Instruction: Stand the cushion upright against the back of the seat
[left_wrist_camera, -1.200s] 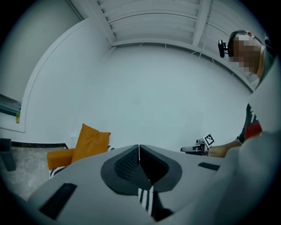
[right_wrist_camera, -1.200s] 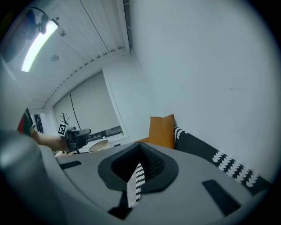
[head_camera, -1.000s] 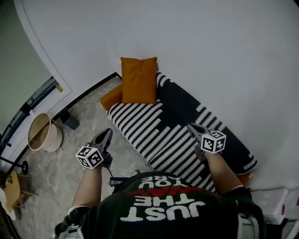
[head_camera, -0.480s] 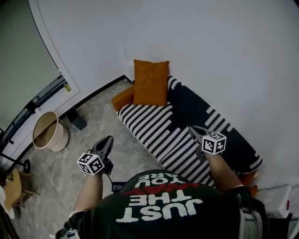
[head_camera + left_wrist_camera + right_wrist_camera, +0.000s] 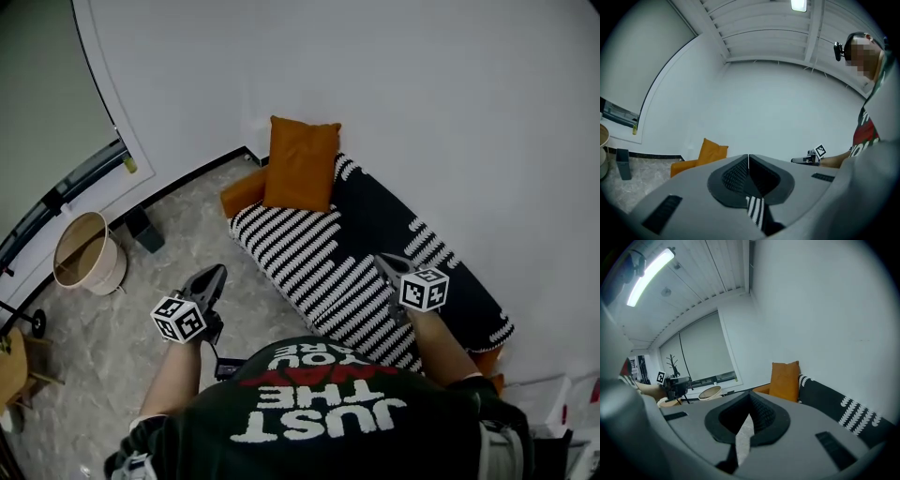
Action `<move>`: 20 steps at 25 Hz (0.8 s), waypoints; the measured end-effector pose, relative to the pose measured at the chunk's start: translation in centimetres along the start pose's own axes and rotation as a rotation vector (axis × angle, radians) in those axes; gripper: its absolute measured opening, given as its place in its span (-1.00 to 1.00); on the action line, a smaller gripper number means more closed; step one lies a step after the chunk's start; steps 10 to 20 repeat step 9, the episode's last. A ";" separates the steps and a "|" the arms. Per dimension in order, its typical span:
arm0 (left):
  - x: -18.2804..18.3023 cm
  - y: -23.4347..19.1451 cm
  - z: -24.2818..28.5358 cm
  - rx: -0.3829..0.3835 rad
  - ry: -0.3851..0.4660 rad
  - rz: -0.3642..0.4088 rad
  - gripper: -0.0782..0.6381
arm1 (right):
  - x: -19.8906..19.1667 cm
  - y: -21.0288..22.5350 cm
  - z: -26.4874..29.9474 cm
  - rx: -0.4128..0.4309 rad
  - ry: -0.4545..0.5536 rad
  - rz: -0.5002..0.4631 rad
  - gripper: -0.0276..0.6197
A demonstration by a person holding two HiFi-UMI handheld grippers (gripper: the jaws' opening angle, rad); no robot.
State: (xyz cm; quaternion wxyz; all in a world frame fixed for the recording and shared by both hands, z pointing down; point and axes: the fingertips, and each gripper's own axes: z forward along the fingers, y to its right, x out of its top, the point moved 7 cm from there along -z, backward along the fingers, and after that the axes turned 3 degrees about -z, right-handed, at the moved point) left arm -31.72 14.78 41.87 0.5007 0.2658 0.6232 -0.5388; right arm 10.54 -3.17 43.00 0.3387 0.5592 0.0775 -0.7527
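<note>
Orange cushion (image 5: pixel 302 164) stands upright at the far end of the striped seat (image 5: pixel 319 272) against the wall (image 5: pixel 394 84), looks soft, light, squashy, probably best pinched at a top corner, while left gripper (image 5: pixel 210 277) and right gripper (image 5: pixel 385 262) hang near the person, both closed, empty.

Far end of striped seat (image 5: pixel 319 267): orange cushion (image 5: pixel 302 165) upright against wall (image 5: pixel 403 84). Near edge: right gripper (image 5: pixel 386 263) above seat, left gripper (image 5: pixel 214 276) above floor (image 5: pixel 178 234).
</note>
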 end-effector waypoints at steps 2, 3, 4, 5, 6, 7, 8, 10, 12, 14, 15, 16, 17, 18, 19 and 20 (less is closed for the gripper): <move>-0.2 0.2 0.2 -0.006 0.004 -0.003 -0.74 | 0.0 0.0 -0.1 0.001 0.000 -0.001 -0.85; -0.4 0.3 0.2 -0.008 0.003 -0.005 -0.74 | -0.1 -0.1 -0.1 0.002 -0.003 0.001 -0.85; -0.6 0.4 0.1 -0.008 0.002 -0.006 -0.74 | -0.3 -0.1 -0.2 0.002 -0.006 0.003 -0.85; -0.8 0.5 0.0 -0.007 0.000 -0.008 -0.74 | -0.5 -0.2 -0.3 0.003 -0.010 0.005 -0.85; -0.9 0.5 -0.1 -0.005 0.000 -0.010 -0.74 | -0.7 -0.2 -0.4 0.003 -0.013 0.006 -0.85; -1.0 0.5 -0.3 -0.003 0.001 -0.013 -0.73 | -0.9 -0.3 -0.5 0.004 -0.014 0.007 -0.85; -1.1 0.5 -0.4 0.000 0.004 -0.017 -0.73 | -0.9 -0.3 -0.6 0.004 -0.015 0.008 -0.85; -1.2 0.5 -0.5 0.003 0.008 -0.021 -0.74 | -1.0 -0.3 -0.7 0.005 -0.015 0.008 -0.85; -1.2 0.5 -0.5 0.003 0.008 -0.021 -0.74 | -1.0 -0.3 -0.7 0.005 -0.015 0.008 -0.85; -1.2 0.5 -0.5 0.003 0.008 -0.021 -0.74 | -1.0 -0.3 -0.7 0.005 -0.015 0.008 -0.85; -1.2 0.5 -0.5 0.003 0.008 -0.021 -0.74 | -1.0 -0.3 -0.7 0.005 -0.015 0.008 -0.85; -1.2 0.5 -0.5 0.003 0.008 -0.021 -0.74 | -1.0 -0.3 -0.7 0.005 -0.015 0.008 -0.85; -1.2 0.5 -0.5 0.003 0.008 -0.021 -0.74 | -1.0 -0.3 -0.7 0.005 -0.015 0.008 -0.85; -1.2 0.5 -0.5 0.003 0.008 -0.021 -0.74 | -1.0 -0.3 -0.7 0.005 -0.015 0.008 -0.85; -1.2 0.5 -0.5 0.003 0.008 -0.021 -0.74 | -1.0 -0.3 -0.7 0.005 -0.015 0.008 -0.85; -1.2 0.5 -0.5 0.003 0.008 -0.021 -0.74 | -1.0 -0.3 -0.7 0.005 -0.015 0.008 -0.85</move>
